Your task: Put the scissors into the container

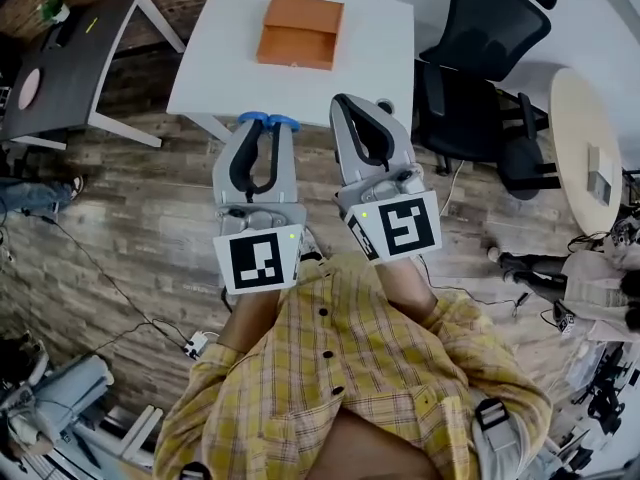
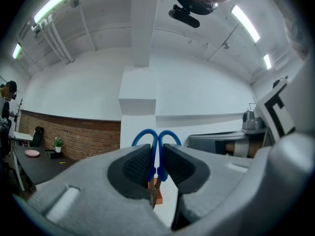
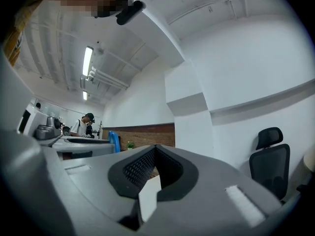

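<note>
Blue-handled scissors (image 1: 268, 120) are clamped in my left gripper (image 1: 264, 130), their handle loops sticking out past the fingertips. In the left gripper view the scissors (image 2: 156, 140) stand upright between the two black pads, blades pointing down and back. The orange container (image 1: 298, 31) sits on the white table (image 1: 380, 48), ahead of both grippers; a sliver of the container (image 2: 155, 194) shows below the left gripper (image 2: 156, 156). My right gripper (image 1: 362, 108) is beside the left one, shut with nothing in it. In its own view the right gripper (image 3: 155, 150) has its tips touching.
A black office chair (image 1: 480, 68) stands right of the table. A dark desk (image 1: 60, 58) is at the far left and a round pale table (image 1: 590, 158) at the far right. Wooden floor lies below the grippers. A person (image 3: 83, 126) stands in the distance.
</note>
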`<state>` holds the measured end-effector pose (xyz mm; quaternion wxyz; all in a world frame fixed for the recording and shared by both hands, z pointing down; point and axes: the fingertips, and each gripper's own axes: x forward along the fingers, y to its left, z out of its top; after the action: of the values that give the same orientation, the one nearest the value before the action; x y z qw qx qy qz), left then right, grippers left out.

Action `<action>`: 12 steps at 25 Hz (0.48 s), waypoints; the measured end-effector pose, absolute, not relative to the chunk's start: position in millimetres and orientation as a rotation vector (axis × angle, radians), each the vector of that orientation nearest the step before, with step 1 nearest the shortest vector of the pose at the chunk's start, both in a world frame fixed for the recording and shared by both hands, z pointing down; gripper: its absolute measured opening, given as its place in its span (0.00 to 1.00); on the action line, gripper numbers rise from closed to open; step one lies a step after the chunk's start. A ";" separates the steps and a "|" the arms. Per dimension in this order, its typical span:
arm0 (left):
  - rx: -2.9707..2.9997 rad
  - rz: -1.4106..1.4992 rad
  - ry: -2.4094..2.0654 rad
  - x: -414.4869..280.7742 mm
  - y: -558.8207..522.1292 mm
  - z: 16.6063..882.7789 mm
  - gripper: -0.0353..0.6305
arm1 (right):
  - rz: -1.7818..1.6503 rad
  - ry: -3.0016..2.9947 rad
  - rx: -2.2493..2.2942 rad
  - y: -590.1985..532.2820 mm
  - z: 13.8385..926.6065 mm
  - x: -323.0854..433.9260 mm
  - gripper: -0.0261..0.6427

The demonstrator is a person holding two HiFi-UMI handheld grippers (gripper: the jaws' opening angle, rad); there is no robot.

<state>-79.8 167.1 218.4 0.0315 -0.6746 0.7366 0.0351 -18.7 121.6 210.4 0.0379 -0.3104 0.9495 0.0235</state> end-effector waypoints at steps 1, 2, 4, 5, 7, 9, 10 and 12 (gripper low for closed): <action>-2.095 0.110 2.257 -83.1 165.2 219.0 0.18 | 0.072 2.915 -0.971 119.5 212.6 -22.1 0.05; -2.109 0.104 2.247 -86.0 163.4 220.0 0.18 | 0.074 2.916 -0.988 117.5 214.6 -24.8 0.05; -2.129 0.089 2.235 -90.3 158.1 222.6 0.18 | 0.083 2.922 -1.015 113.3 218.0 -28.9 0.05; -2.140 0.091 2.232 -90.9 155.1 223.9 0.18 | 0.085 2.925 -1.026 111.3 219.6 -29.5 0.05; -2.168 0.097 2.223 -88.4 151.1 227.8 0.18 | 0.078 2.930 -1.052 108.7 223.6 -27.4 0.05; -2.192 0.087 2.211 -84.9 148.0 233.1 0.18 | 0.069 2.932 -1.067 106.4 227.6 -24.9 0.05; -2.200 0.082 2.206 -83.7 145.3 235.0 0.18 | 0.066 2.931 -1.071 104.2 229.0 -24.3 0.05; -2.207 0.078 2.197 -80.9 137.2 236.6 0.18 | 0.062 2.928 -1.072 97.4 230.4 -22.7 0.05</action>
<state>-80.9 137.2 236.6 0.0131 -0.7085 0.7051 0.0252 -22.7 97.4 230.4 0.0113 -0.3438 0.9388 0.0200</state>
